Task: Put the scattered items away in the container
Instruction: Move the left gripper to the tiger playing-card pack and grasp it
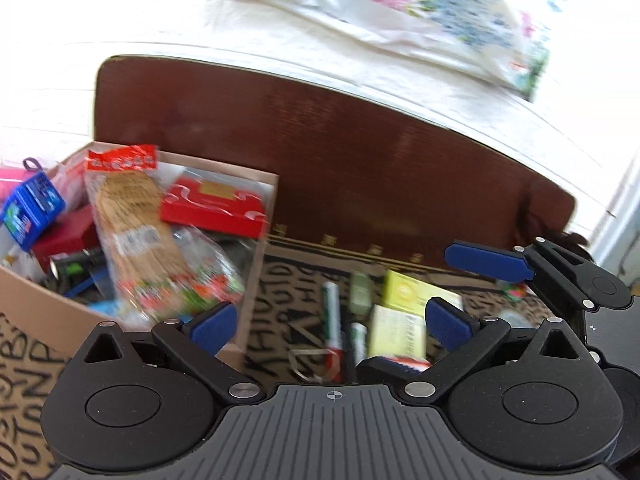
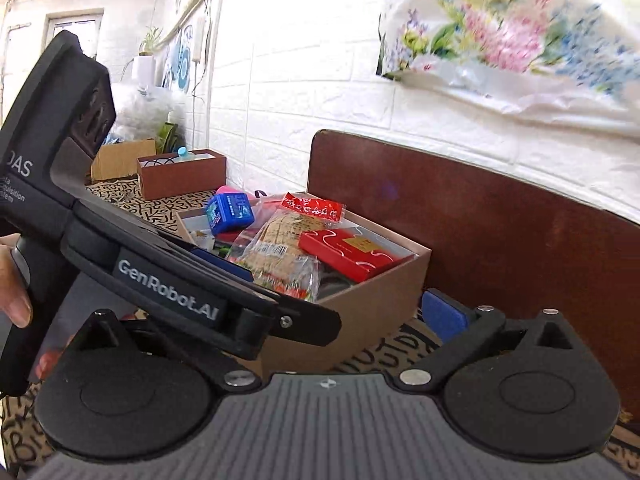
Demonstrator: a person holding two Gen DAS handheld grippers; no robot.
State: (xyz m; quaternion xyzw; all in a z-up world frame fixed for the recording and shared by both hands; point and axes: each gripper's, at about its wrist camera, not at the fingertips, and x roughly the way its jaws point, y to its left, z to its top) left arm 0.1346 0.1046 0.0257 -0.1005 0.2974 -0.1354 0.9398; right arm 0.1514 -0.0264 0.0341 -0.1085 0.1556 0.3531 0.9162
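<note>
Between picks: my left tool [image 1: 328,316] and right tool [image 2: 320,312] both stand wide open and empty beside the brown cardboard box [image 2: 372,304], already heaped with packets. Yellow cartons [image 1: 404,320] and white-green tubes [image 1: 332,312] remain on the letter-patterned worktop [image 1: 280,280]; I judge that the next move calls for lowering my left tool over one.

Both views are bright with daylight. The white brick wall [image 2: 320,80] is overexposed, almost blown out in the left wrist view. Motion blur smears the floral cloth [image 1: 420,12] and the snack bag [image 1: 148,240] in the cardboard box [image 2: 372,304]. Fisheye distortion bends the dark wooden board [image 1: 340,152] and darkens the corners. The box's contents lie in soft shadow.
</note>
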